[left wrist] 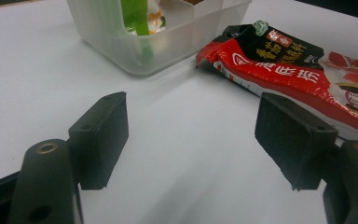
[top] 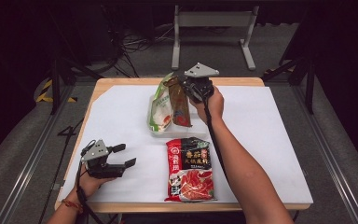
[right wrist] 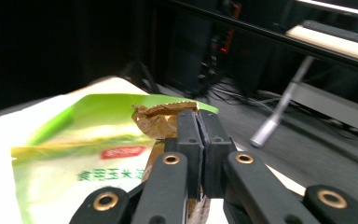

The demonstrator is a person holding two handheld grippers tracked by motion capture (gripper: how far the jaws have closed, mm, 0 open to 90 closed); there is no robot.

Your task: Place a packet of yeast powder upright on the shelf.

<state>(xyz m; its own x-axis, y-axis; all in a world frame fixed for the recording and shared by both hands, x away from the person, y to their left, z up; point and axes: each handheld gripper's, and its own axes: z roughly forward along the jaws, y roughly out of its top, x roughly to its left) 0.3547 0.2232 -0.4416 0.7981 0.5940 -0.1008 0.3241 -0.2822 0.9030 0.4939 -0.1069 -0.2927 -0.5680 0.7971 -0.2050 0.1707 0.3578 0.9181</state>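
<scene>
Brown packet [top: 180, 103], white table sheet [top: 270, 140], dark room

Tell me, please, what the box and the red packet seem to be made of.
Box: probably cloudy, see-through plastic; the green packet inside shows through its wall.
Red packet: likely glossy printed plastic film; it creases and catches light.

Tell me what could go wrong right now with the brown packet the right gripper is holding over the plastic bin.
The right gripper pinches only the crinkled top edge of the brown packet, so it might slip or tear loose. The green and white bag leans right beside it in the clear bin, so it could be dragged or tipped. The bin looks light and the open left gripper is away from it, so the bin may shift.
</scene>
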